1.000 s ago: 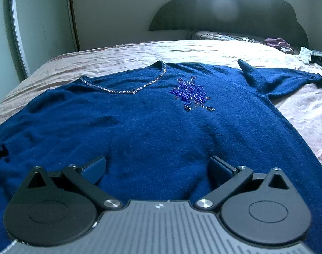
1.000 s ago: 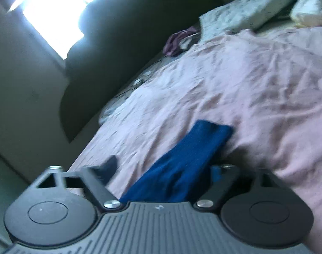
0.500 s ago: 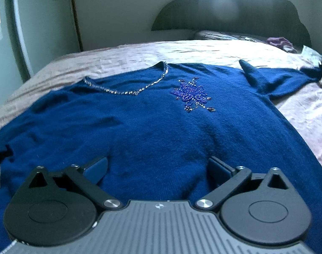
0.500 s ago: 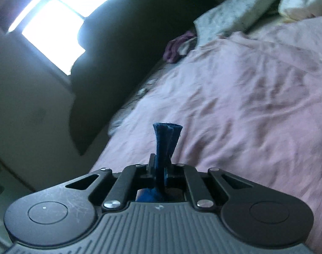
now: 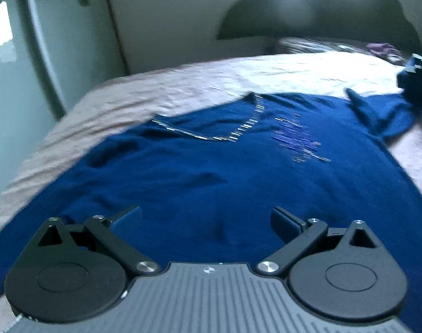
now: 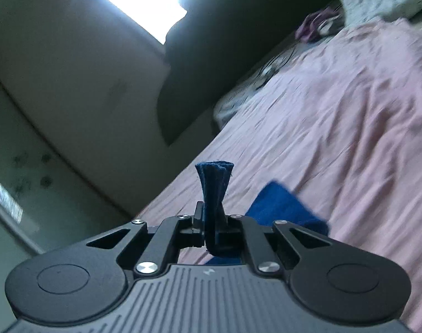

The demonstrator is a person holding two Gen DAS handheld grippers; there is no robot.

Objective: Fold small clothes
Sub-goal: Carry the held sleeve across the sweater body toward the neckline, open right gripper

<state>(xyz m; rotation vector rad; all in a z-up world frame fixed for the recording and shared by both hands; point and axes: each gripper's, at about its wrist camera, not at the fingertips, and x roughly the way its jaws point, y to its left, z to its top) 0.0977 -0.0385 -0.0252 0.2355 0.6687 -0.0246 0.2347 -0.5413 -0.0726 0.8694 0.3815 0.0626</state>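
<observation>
Pinching the sleeve cuff (image 6: 214, 186) tight in my right gripper (image 6: 211, 222), I've got its fingers clamped together on the bunched blue knit, cuff end poking out beyond the tips, so I can carry that sleeve across the body for the first fold. My left gripper (image 5: 206, 217) hovers low over the hem, fingers wide apart, nothing between them, ready, I reckon, to pin or grab the near edge. The blue sweater (image 5: 211, 172) lies flat, front up, on the bed (image 5: 197, 83), beaded neckline (image 5: 224, 130) at the far end, hem near me, so its long axis runs near to far. Far right, the lifted sleeve (image 5: 391, 111) rises off the sheet towards my right gripper.
</observation>
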